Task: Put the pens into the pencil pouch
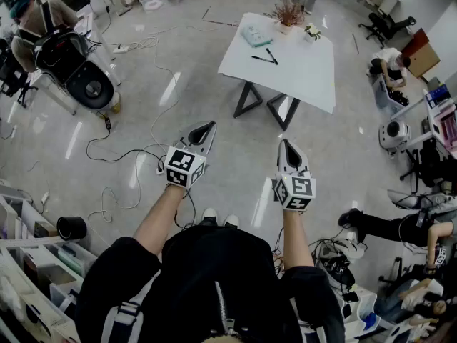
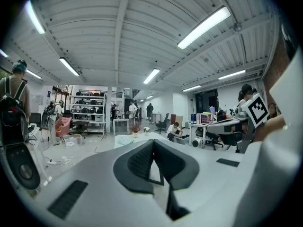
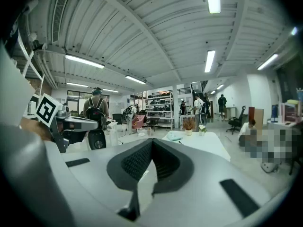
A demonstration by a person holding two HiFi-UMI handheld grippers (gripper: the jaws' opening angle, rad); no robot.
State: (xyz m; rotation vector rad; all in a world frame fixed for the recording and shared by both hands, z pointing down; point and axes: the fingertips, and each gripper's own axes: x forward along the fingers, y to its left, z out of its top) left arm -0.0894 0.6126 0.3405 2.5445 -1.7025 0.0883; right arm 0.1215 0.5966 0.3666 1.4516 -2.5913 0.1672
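Left gripper (image 1: 205,128) jaws together, empty, right gripper (image 1: 285,143) closed too, white table (image 1: 307,73) well ahead at twelve o'clock, teal pencil pouch (image 1: 255,36), black pens (image 1: 272,56) just beside it

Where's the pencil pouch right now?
Head view, upper centre: the pencil pouch lies on the white table, left of the potted plant, the pens just nearer.

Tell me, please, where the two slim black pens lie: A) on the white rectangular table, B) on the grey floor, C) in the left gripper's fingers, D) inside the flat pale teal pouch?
A: both slim black pens lie on the white rectangular table, near the flat pale teal pouch but outside it.
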